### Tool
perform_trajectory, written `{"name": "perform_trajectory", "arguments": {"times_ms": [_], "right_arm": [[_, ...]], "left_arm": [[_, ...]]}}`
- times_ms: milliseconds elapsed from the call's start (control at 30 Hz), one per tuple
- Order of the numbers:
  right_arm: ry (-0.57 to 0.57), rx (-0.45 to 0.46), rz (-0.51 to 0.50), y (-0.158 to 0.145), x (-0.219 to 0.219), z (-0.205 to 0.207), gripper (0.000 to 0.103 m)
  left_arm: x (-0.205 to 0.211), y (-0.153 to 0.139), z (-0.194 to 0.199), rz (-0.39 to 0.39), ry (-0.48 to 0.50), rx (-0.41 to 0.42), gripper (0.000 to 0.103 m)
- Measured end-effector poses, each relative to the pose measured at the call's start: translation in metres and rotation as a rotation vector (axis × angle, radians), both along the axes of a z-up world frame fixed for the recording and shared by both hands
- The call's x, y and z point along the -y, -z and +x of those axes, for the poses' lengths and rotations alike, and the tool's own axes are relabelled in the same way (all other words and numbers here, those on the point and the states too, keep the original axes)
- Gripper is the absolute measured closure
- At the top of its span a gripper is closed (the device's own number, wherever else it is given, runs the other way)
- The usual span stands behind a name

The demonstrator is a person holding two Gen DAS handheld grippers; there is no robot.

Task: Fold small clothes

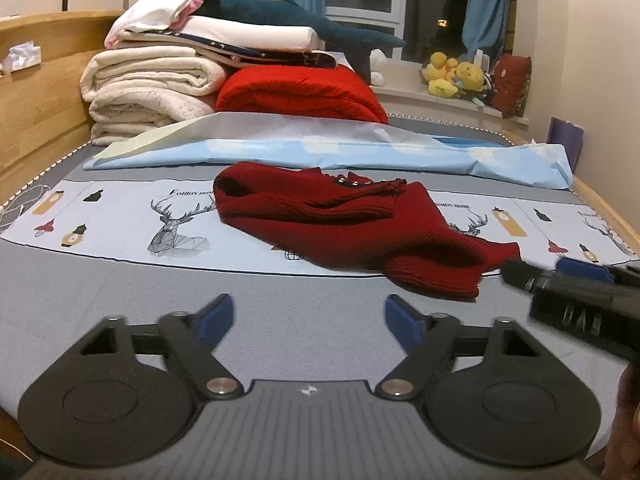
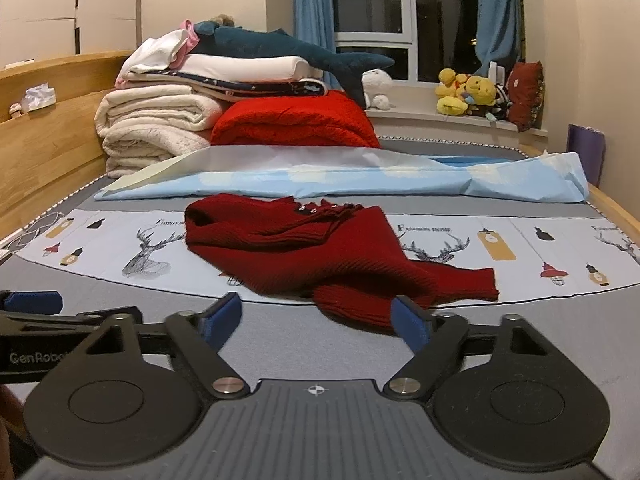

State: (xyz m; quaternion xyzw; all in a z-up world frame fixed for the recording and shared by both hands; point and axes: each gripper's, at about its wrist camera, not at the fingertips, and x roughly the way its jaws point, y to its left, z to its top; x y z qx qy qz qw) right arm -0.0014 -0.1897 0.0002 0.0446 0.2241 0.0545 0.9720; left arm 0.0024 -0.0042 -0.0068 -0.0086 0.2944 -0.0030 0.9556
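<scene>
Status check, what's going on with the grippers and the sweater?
Left gripper open, right gripper open. Dark red sweater crumpled, unfolded on bed. Nothing blocking.

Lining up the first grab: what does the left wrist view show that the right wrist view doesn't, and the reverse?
Only the left wrist view shows the right gripper from the side, by the sleeve cuff, its opening unclear there. Only the right wrist view shows that gripper open, cuff between its fingers, plus the left gripper's fingertip. Both show the unfolded dark red sweater on the deer-print cloth, and the red blanket behind. The left gripper is open over bare grey sheet.
</scene>
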Motion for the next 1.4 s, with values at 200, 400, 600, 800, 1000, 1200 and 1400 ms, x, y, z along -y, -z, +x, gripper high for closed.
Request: {"name": "perform_trajectory", "arguments": {"times_ms": [200, 400, 600, 800, 1000, 1200, 1400], "right_arm": [[0.039, 0.019, 0.095, -0.011, 0.031, 0.012, 0.069], [0.071, 0.026, 0.156, -0.033, 0.078, 0.070, 0.068], [0.160, 0.043, 0.244, -0.026, 0.117, 0.135, 0.068], [0.203, -0.030, 0.278, 0.014, 0.128, 0.159, 0.075], [0.173, -0.017, 0.217, 0.018, 0.129, 0.170, 0.078], [0.158, -0.100, 0.253, 0.024, 0.143, 0.187, 0.077], [0.189, -0.158, 0.278, 0.032, 0.152, 0.194, 0.077]], "left_arm": [[-0.003, 0.000, 0.009, -0.020, 0.047, -0.022, 0.062], [0.000, -0.019, 0.057, -0.005, 0.121, -0.059, 0.085], [0.020, -0.034, 0.142, 0.075, 0.162, -0.031, 0.089], [0.037, 0.002, 0.221, 0.049, 0.165, -0.094, 0.089], [0.066, 0.056, 0.299, -0.078, 0.150, -0.190, 0.057], [0.101, 0.098, 0.369, -0.072, 0.138, -0.262, 0.035], [0.081, 0.091, 0.357, 0.009, 0.252, -0.222, 0.094]]}}
